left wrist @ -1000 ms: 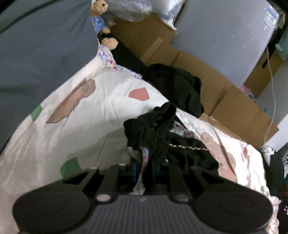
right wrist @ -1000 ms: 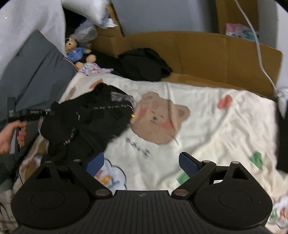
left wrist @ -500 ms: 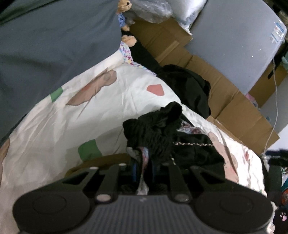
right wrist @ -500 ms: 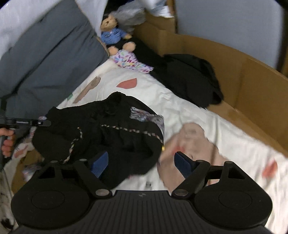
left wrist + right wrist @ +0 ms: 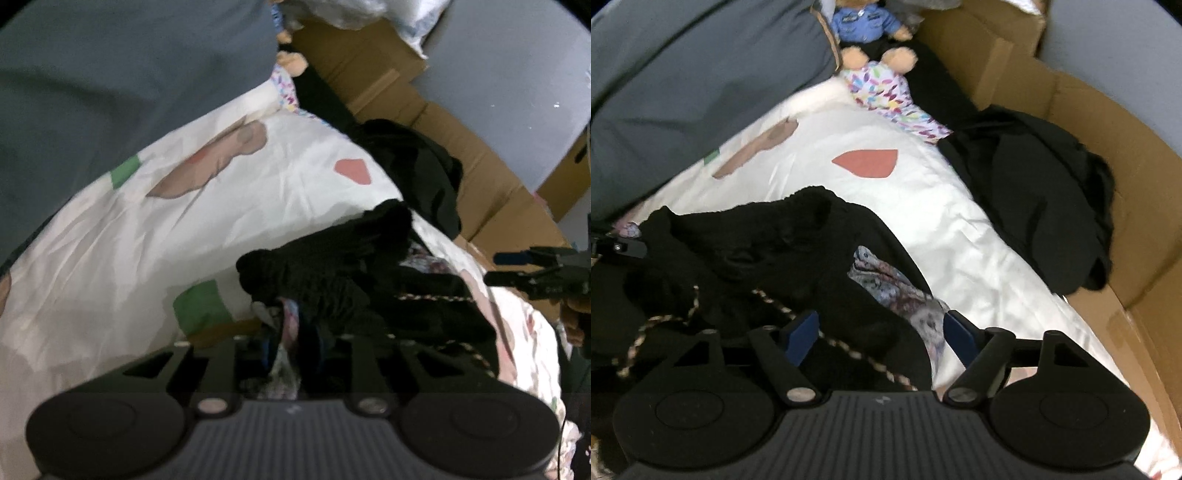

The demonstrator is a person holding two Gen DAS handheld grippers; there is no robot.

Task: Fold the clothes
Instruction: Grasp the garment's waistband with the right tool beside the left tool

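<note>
A black knit garment (image 5: 343,280) with braided trim and a pale floral lining lies bunched on the white printed bedsheet (image 5: 155,229). My left gripper (image 5: 291,343) is shut on its edge, with floral lining and black knit between the fingers. The garment also shows in the right wrist view (image 5: 768,266). My right gripper (image 5: 882,336) is open, its blue pads on either side of the garment's near edge by the floral lining (image 5: 905,295). The right gripper also shows at the right edge of the left wrist view (image 5: 532,269).
A second black garment (image 5: 1041,192) lies heaped against the cardboard wall (image 5: 1126,125) at the bed's far side. A teddy bear (image 5: 871,29) and colourful cloth (image 5: 890,96) sit at the head. A grey pillow (image 5: 683,92) lies on the left.
My right gripper has moved left and forward over the black garment, which now fills its near view. My left gripper still holds the garment and has shifted slightly.
</note>
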